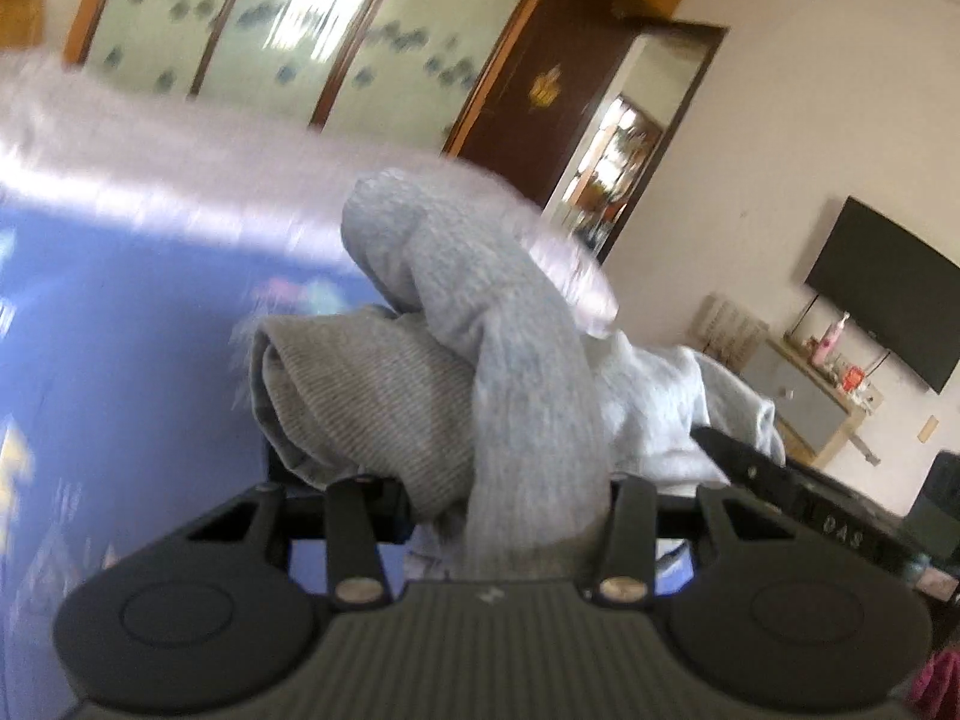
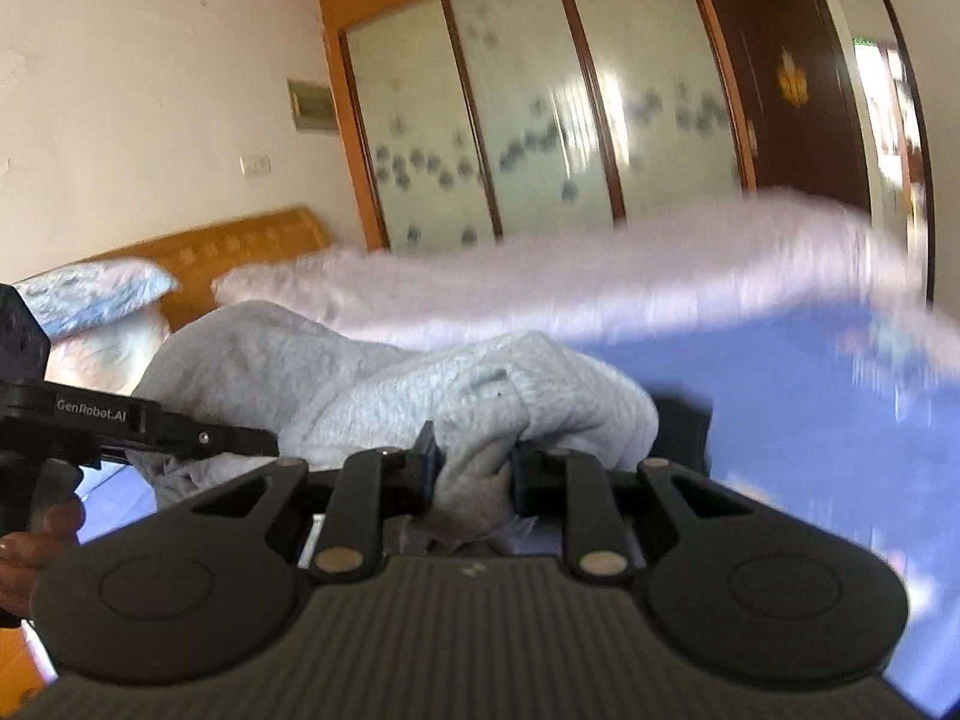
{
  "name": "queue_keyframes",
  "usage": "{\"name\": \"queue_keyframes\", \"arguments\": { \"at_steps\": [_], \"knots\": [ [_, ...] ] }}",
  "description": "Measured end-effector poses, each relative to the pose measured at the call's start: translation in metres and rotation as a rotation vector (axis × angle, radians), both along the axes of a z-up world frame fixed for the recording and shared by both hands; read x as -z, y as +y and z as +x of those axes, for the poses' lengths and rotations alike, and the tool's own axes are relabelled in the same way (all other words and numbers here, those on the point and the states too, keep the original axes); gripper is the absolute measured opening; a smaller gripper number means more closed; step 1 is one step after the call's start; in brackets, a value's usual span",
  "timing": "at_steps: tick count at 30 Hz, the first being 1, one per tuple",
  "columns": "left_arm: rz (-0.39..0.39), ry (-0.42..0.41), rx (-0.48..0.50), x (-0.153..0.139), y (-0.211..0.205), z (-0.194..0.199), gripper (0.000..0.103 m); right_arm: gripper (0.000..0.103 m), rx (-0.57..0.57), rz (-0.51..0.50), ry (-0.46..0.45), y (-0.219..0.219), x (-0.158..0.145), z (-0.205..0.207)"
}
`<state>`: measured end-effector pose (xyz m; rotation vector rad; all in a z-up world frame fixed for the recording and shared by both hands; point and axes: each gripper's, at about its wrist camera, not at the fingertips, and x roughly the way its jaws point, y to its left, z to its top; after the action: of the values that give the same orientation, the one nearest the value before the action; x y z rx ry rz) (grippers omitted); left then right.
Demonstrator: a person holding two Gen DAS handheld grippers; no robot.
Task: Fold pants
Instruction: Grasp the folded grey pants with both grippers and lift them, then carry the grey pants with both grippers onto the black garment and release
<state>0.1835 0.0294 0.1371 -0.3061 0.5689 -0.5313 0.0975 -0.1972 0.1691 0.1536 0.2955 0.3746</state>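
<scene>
Light grey pants [image 1: 480, 348] hang bunched over my left gripper [image 1: 504, 504], which is shut on their ribbed waistband or cuff; the fingers are mostly hidden by cloth. In the right wrist view the same grey pants [image 2: 420, 384] lie in a heap held above the blue bed sheet [image 2: 810, 420]. My right gripper [image 2: 471, 474] is shut on a fold of the pants. The left gripper's black body [image 2: 120, 426] shows at the left edge, close beside the right one. The right gripper's black body [image 1: 780, 474] shows at the right of the left wrist view.
A pale pink blanket [image 2: 600, 276] lies along the far side of the bed, pillows [image 2: 90, 294] at a wooden headboard. Behind stand wardrobe sliding doors [image 2: 540, 108], a dark brown door [image 1: 540, 90], a wall TV [image 1: 888, 306] and a low cabinet [image 1: 810, 396].
</scene>
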Motion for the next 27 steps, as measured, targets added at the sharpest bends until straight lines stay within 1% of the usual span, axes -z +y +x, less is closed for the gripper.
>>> {"name": "queue_keyframes", "arguments": {
  "at_steps": [1, 3, 5, 6, 8, 9, 10, 11, 12, 13, 14, 15, 16, 17, 19, 20, 21, 22, 23, 25, 27],
  "knots": [
    [0.006, -0.026, 0.001, -0.005, -0.006, 0.018, 0.042, 0.024, 0.014, -0.005, -0.033, 0.002, -0.009, 0.016],
    [0.02, -0.053, -0.013, -0.005, -0.017, 0.053, 0.044, 0.025, 0.039, -0.008, -0.057, 0.006, -0.016, 0.043],
    [0.028, -0.042, -0.031, 0.01, -0.028, 0.094, 0.045, 0.025, 0.069, 0.015, -0.032, 0.009, -0.01, 0.079],
    [0.033, -0.027, -0.043, 0.023, -0.034, 0.116, 0.046, 0.025, 0.08, 0.021, -0.012, 0.006, 0.001, 0.096],
    [0.06, 0.013, -0.066, 0.056, -0.043, 0.156, 0.046, 0.025, 0.109, 0.032, 0.063, -0.003, 0.034, 0.142],
    [0.08, 0.043, -0.085, 0.077, -0.049, 0.178, 0.048, 0.025, 0.12, 0.033, 0.103, -0.004, 0.052, 0.159],
    [0.097, 0.078, -0.104, 0.098, -0.052, 0.196, 0.05, 0.025, 0.141, 0.039, 0.166, -0.009, 0.079, 0.184],
    [0.13, 0.14, -0.13, 0.126, -0.059, 0.217, 0.052, 0.026, 0.16, 0.05, 0.228, -0.012, 0.103, 0.203],
    [0.159, 0.214, -0.154, 0.152, -0.063, 0.235, 0.055, 0.026, 0.179, 0.062, 0.303, -0.016, 0.129, 0.222],
    [0.151, 0.273, -0.19, 0.178, -0.064, 0.248, 0.063, 0.028, 0.204, 0.072, 0.387, -0.02, 0.157, 0.238],
    [0.095, 0.246, -0.215, 0.187, -0.06, 0.248, 0.065, 0.033, 0.221, 0.101, 0.444, -0.025, 0.183, 0.248],
    [0.068, 0.235, -0.219, 0.188, -0.06, 0.247, 0.067, 0.037, 0.227, 0.152, 0.427, -0.031, 0.193, 0.248],
    [0.067, 0.24, -0.224, 0.186, -0.061, 0.245, 0.068, 0.04, 0.227, 0.182, 0.411, -0.033, 0.193, 0.248],
    [0.078, 0.247, -0.221, 0.182, -0.065, 0.244, 0.068, 0.042, 0.216, 0.193, 0.416, -0.036, 0.191, 0.247],
    [0.109, 0.275, -0.235, 0.169, -0.063, 0.235, 0.07, 0.05, 0.206, 0.195, 0.425, -0.039, 0.184, 0.243],
    [0.113, 0.291, -0.26, 0.161, -0.056, 0.225, 0.07, 0.054, 0.22, 0.193, 0.441, -0.042, 0.176, 0.237],
    [0.117, 0.298, -0.301, 0.15, -0.049, 0.208, 0.072, 0.063, 0.258, 0.193, 0.453, -0.046, 0.167, 0.225],
    [0.132, 0.299, -0.344, 0.141, -0.041, 0.192, 0.074, 0.063, 0.289, 0.206, 0.444, -0.043, 0.159, 0.211],
    [0.167, 0.296, -0.38, 0.13, -0.038, 0.166, 0.074, 0.063, 0.301, 0.222, 0.441, -0.043, 0.153, 0.197],
    [0.223, 0.287, -0.392, 0.115, -0.038, 0.118, 0.074, 0.063, 0.303, 0.247, 0.454, -0.046, 0.14, 0.151],
    [0.272, 0.285, -0.365, 0.107, -0.04, 0.066, 0.074, 0.063, 0.293, 0.244, 0.48, -0.046, 0.135, 0.104]
  ]
}}
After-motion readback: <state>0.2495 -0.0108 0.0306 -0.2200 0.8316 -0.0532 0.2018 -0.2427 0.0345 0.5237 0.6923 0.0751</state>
